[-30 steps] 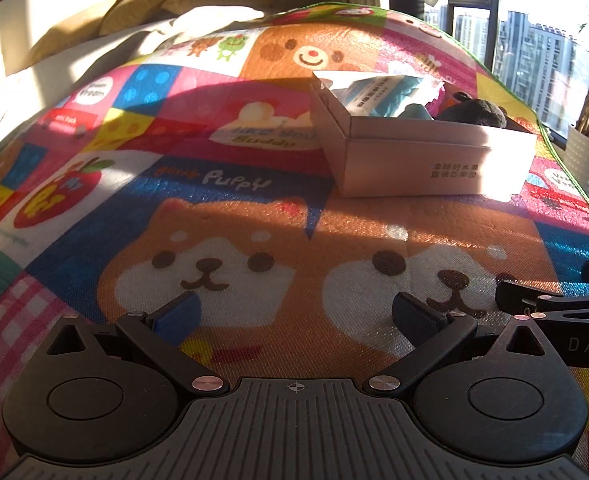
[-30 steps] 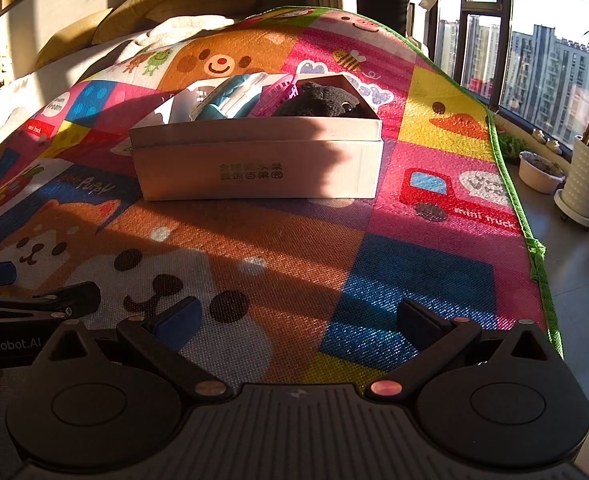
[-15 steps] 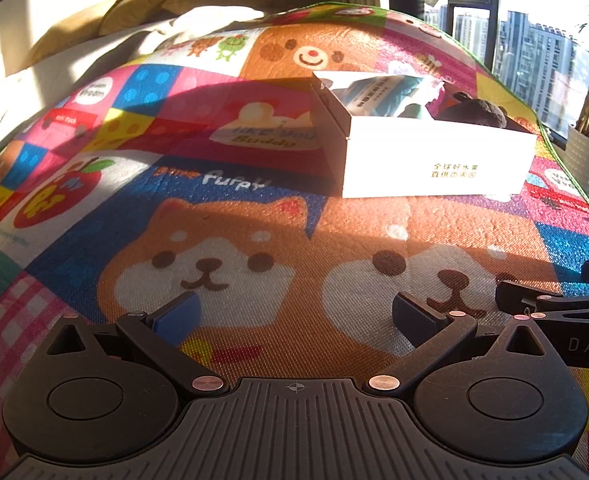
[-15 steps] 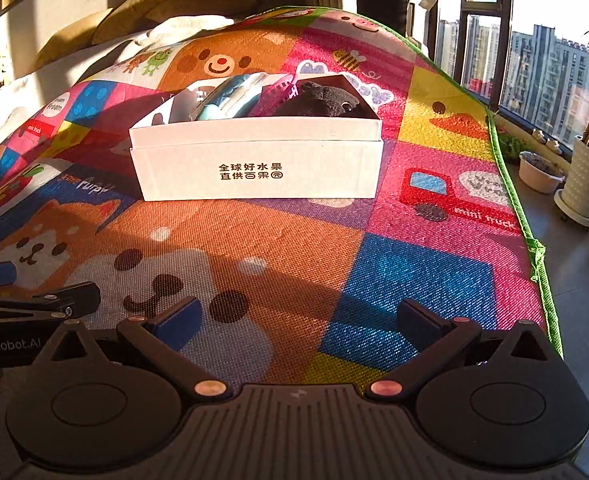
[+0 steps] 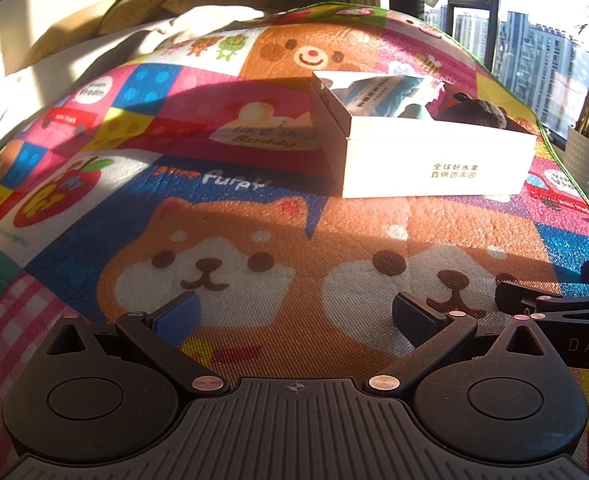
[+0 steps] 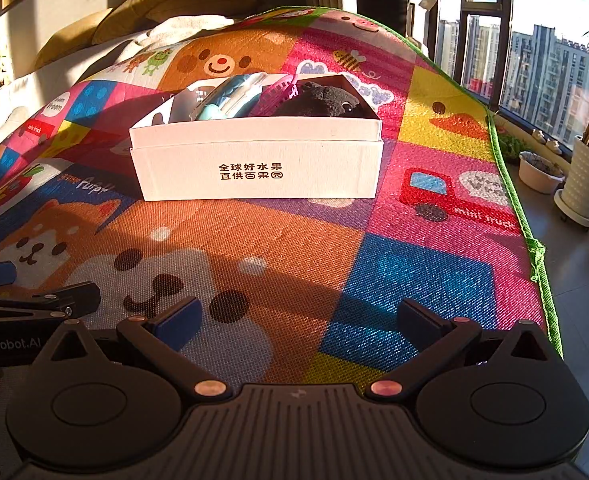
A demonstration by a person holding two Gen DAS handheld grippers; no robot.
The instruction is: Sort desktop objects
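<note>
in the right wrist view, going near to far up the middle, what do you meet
right tongs → mat → white box → black plush in the box → pillows

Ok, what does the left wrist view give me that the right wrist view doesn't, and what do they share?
Only the left wrist view: the box's left side wall and the apple print on the mat.

Only the right wrist view: the pink basket inside the box, the mat's green edge, the truck print and the floor beyond.

Both: the white box holding the dark plush toy and blue-white package, and the open, empty left gripper and right gripper.
</note>
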